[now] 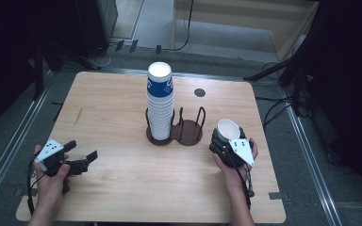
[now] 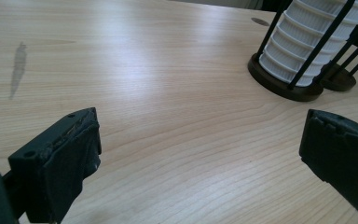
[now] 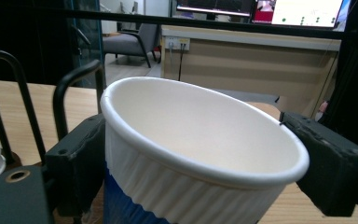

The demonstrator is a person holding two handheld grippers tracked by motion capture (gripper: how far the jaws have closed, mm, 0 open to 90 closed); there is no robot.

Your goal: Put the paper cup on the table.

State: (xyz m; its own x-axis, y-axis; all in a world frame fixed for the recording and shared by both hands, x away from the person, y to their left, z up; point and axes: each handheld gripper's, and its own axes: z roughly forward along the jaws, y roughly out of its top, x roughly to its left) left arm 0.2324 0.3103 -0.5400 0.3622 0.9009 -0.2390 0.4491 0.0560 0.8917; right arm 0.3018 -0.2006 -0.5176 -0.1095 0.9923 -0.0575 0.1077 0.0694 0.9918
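A tall stack of white and blue paper cups (image 1: 160,101) (image 2: 305,42) stands in the left ring of a dark two-ring holder (image 1: 175,132). The holder's right ring (image 1: 191,127) holds nothing. To the right of the holder, my right gripper (image 1: 227,137) is shut on a single white and blue paper cup (image 1: 228,129) (image 3: 200,154), mouth up, with a black pad pressed on each side. At the table's left front, my left gripper (image 1: 81,153) (image 2: 200,158) stands open just above the wood, with nothing between its fingers.
The wooden table (image 1: 122,113) has a dark round grommet (image 1: 199,92) behind the holder and a faint smudge (image 1: 78,116) on its left part. Dark stands and cables crowd the floor around the table.
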